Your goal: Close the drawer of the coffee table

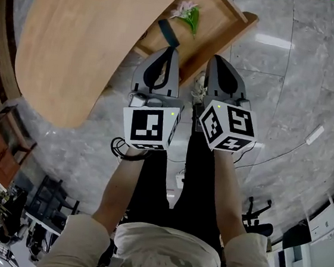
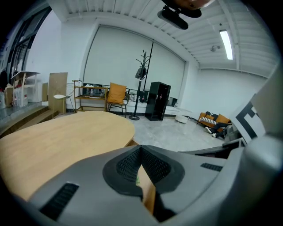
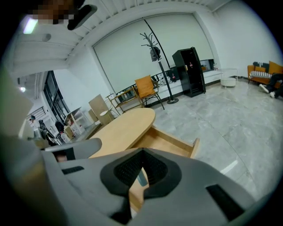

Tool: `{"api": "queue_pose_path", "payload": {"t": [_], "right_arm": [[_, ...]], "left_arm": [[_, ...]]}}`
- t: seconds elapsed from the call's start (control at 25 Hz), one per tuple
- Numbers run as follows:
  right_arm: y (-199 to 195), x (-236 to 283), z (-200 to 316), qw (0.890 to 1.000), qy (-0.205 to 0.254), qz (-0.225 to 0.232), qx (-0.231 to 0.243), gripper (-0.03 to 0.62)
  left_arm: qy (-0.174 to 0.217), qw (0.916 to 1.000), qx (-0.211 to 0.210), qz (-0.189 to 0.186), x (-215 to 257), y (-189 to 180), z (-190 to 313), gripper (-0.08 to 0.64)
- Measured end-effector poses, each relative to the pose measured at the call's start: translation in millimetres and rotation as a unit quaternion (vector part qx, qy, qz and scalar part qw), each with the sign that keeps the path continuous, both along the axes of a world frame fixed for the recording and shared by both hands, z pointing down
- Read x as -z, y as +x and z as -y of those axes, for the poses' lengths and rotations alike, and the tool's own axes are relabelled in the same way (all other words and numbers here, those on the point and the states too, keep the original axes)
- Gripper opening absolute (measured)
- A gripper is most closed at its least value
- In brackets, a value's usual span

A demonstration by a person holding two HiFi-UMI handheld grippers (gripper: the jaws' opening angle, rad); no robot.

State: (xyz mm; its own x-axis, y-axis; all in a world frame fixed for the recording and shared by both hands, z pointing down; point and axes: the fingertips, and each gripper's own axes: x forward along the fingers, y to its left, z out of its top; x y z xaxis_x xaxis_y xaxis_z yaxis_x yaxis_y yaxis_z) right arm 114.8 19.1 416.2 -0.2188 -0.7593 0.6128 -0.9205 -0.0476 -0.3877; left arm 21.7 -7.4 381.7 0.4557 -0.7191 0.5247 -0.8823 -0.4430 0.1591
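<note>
- A person stands on a grey marble floor (image 1: 292, 84), seen from their own head looking down past their forearms, with a gripper in each hand.
- A low oval counter (image 1: 75, 42) of pale wood sits ahead of them and to their left.
- The drawer (image 1: 218, 22) stands pulled out from the counter's right side. It is an open wooden tray, and it lies just beyond the tips of both grippers in the head view.
- Inside the drawer lies a sprig of pink flowers with green leaves (image 1: 188, 11). Beside it, nearer the counter, is a dark oblong item (image 1: 168, 31) that I cannot identify.
- The left gripper (image 1: 172, 49) points forward and down at the drawer. Its own view shows the jaws pressed together at the tips with nothing between them.
- The right gripper (image 1: 214, 57) is held just beside the left one and aimed the same way. Its jaws are also closed tight and empty.
- Whether either gripper touches the drawer I cannot tell.
- A white power strip (image 1: 315, 135) lies on the floor, well off to the right.
- At the far wall, the left gripper view shows a coat stand (image 2: 142, 84), a black cabinet (image 2: 158, 100) and an orange chair (image 2: 116, 93).
</note>
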Motion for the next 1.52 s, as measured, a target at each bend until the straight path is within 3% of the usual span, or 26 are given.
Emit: {"api": "queue_pose_path", "payload": {"t": [0.08, 0.16, 0.2, 0.36, 0.56, 0.72, 0.88, 1.2, 1.36, 1.52], "right_arm": [[4.4, -11.9, 2.4, 0.999, -0.009, 0.035, -0.012, 0.006], [11.1, -38.6, 2.6, 0.995, -0.048, 0.076, -0.029, 0.174], [15.4, -56.3, 0.7, 0.992, -0.077, 0.094, -0.042, 0.211], [32.1, -128.0, -18.1, 0.970, -0.186, 0.120, -0.101, 0.221], [29.4, -181.8, -37.3, 0.942, -0.267, 0.153, -0.133, 0.219], [22.1, -199.9, -44.6, 0.930, -0.291, 0.168, -0.147, 0.186], [23.9, -206.6, -47.7, 0.930, -0.305, 0.140, -0.149, 0.083], [25.1, -206.8, -45.8, 0.922, -0.308, 0.161, -0.173, 0.075], [19.4, -224.9, -44.1, 0.921, -0.295, 0.194, -0.167, 0.075], [22.8, -210.0, -45.7, 0.914, -0.318, 0.178, -0.177, 0.072]], "left_arm": [[-0.002, 1.0000, -0.004, 0.003, -4.3, -0.2, 0.1, 0.009], [0.003, 0.9999, -0.013, 0.007, -6.0, 1.2, 0.5, 0.009], [0.007, 0.9998, -0.018, 0.008, -6.3, 2.3, 0.7, 0.009], [0.023, 0.9994, -0.026, 0.002, -10.0, 6.4, 0.3, 0.009], [0.002, 0.9992, -0.037, 0.014, -28.1, 7.5, -5.8, 0.009], [-0.006, 0.9990, -0.042, 0.013, -37.0, 6.9, -9.4, 0.009], [-0.008, 0.9990, -0.040, 0.016, -41.3, 1.5, -8.8, 0.009], [-0.013, 0.9992, -0.031, 0.021, -47.4, -6.5, -5.1, 0.009], [-0.018, 0.9992, -0.029, 0.021, -51.3, -5.6, -8.1, 0.009], [-0.019, 0.9991, -0.031, 0.022, -50.1, -3.9, -6.8, 0.009]]}}
